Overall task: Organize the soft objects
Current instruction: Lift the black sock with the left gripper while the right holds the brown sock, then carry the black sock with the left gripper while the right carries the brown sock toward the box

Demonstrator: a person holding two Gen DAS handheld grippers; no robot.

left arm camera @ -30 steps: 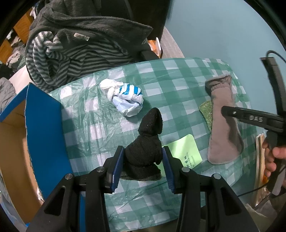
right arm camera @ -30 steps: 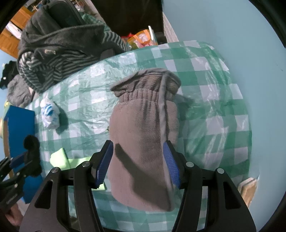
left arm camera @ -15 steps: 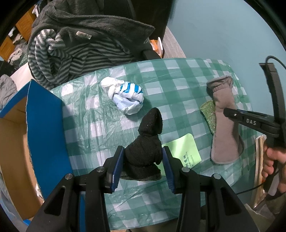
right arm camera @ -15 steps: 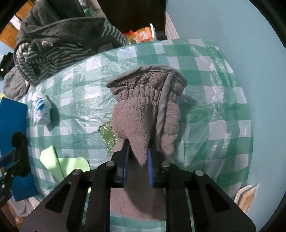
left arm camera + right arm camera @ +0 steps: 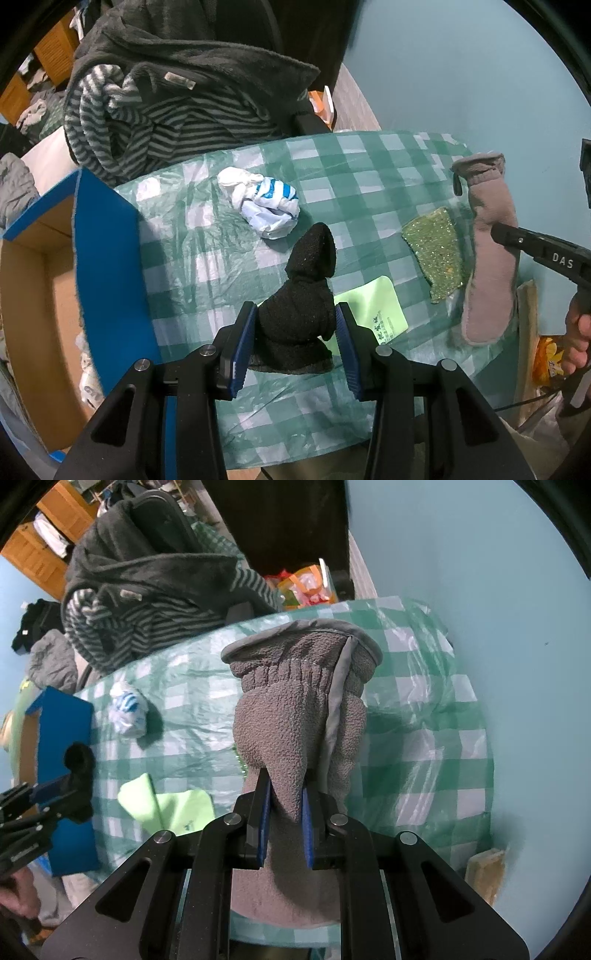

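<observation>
My left gripper (image 5: pixel 293 339) is shut on a black sock (image 5: pixel 299 306) and holds it above the green-checked table (image 5: pixel 221 221). My right gripper (image 5: pixel 284 823) is shut on a pinched fold of a grey fleece mitten (image 5: pixel 295 716), lifted off the table; the mitten also shows in the left wrist view (image 5: pixel 487 258). A white-and-blue balled cloth (image 5: pixel 264 206) lies on the table. A glittery green cloth (image 5: pixel 436 254) lies uncovered beside the mitten.
A blue-edged cardboard box (image 5: pixel 103 258) stands open at the table's left. A light green pad (image 5: pixel 376 314) lies under the sock. A striped grey robe (image 5: pixel 166 99) is draped over a chair behind the table. A teal wall (image 5: pixel 480 590) is at right.
My right gripper closed on the grey mitten and lifted it, uncovering the glittery green cloth. My left gripper keeps holding the black sock, nearly still.
</observation>
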